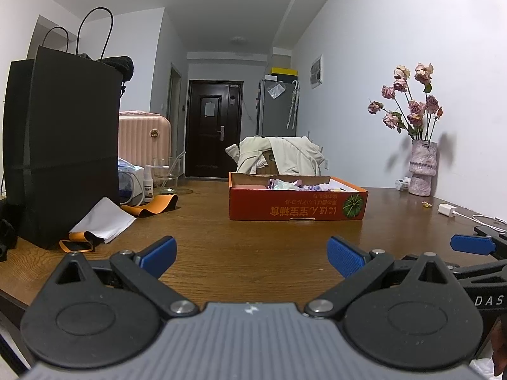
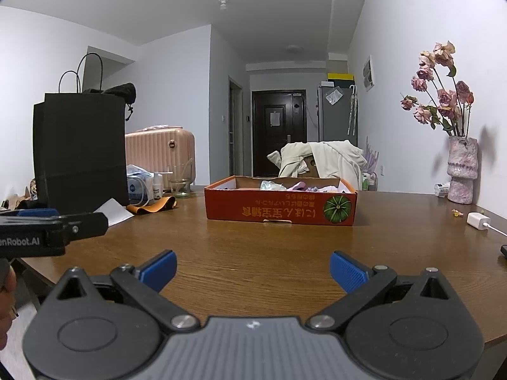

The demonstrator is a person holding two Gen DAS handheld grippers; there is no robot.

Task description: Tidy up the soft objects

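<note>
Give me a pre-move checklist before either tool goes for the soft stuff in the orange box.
1. Left tool open and not holding anything: ok.
2. Right tool open and not holding anything: ok.
3. Table bare between tools and box: ok.
4. Box open on top: ok.
5. Soft items visible inside: ok, but their number cannot tell.
6. Tools apart from each other: ok.

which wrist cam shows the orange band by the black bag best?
Left wrist. The orange band lies nearer there, its looped shape clear, and a second orange piece shows under the white sheet. In the right wrist view the band is smaller and the second piece is hidden behind the left gripper.
</note>
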